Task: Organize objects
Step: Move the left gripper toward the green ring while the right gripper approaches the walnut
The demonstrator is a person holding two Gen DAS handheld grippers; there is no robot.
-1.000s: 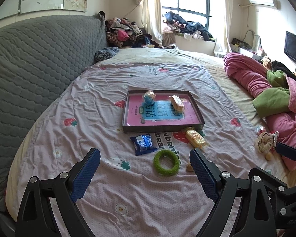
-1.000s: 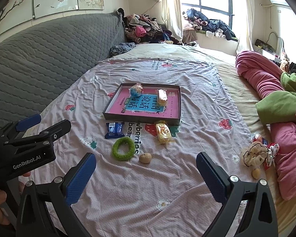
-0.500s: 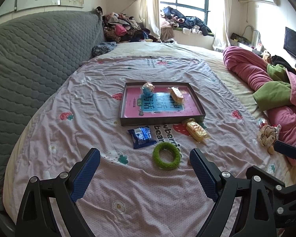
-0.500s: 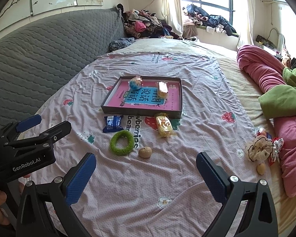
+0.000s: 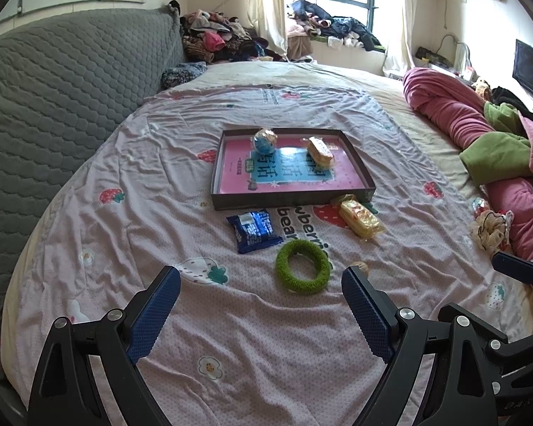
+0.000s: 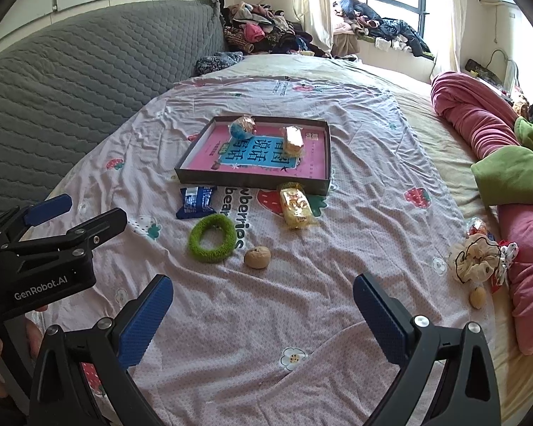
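Observation:
A dark shallow tray (image 5: 291,200) (image 6: 252,179) with a pink lining lies on the bed; a blue foil ball (image 5: 264,141) (image 6: 242,127) and a wrapped cake (image 5: 320,150) (image 6: 293,140) sit in it. In front of it lie a blue packet (image 5: 254,230) (image 6: 196,201), a yellow wrapped cake (image 5: 359,217) (image 6: 295,207), a green fuzzy ring (image 5: 302,272) (image 6: 212,237) and a walnut (image 6: 257,257) (image 5: 359,267). My left gripper (image 5: 261,285) hangs open, empty, above the sheet just short of the ring. My right gripper (image 6: 263,293) is open too, empty, just short of the walnut.
A grey quilted headboard (image 5: 53,106) runs along the left. Rolled pink and green bedding (image 6: 508,163) lies on the right, with a cream scrunchie (image 6: 478,261) and a second walnut (image 6: 477,297) beside it. Clothes are piled by the window (image 5: 323,32).
Both grippers have sunk and come nearer to the objects on the sheet, which sit larger in both views. Jaws stay wide and nothing was touched.

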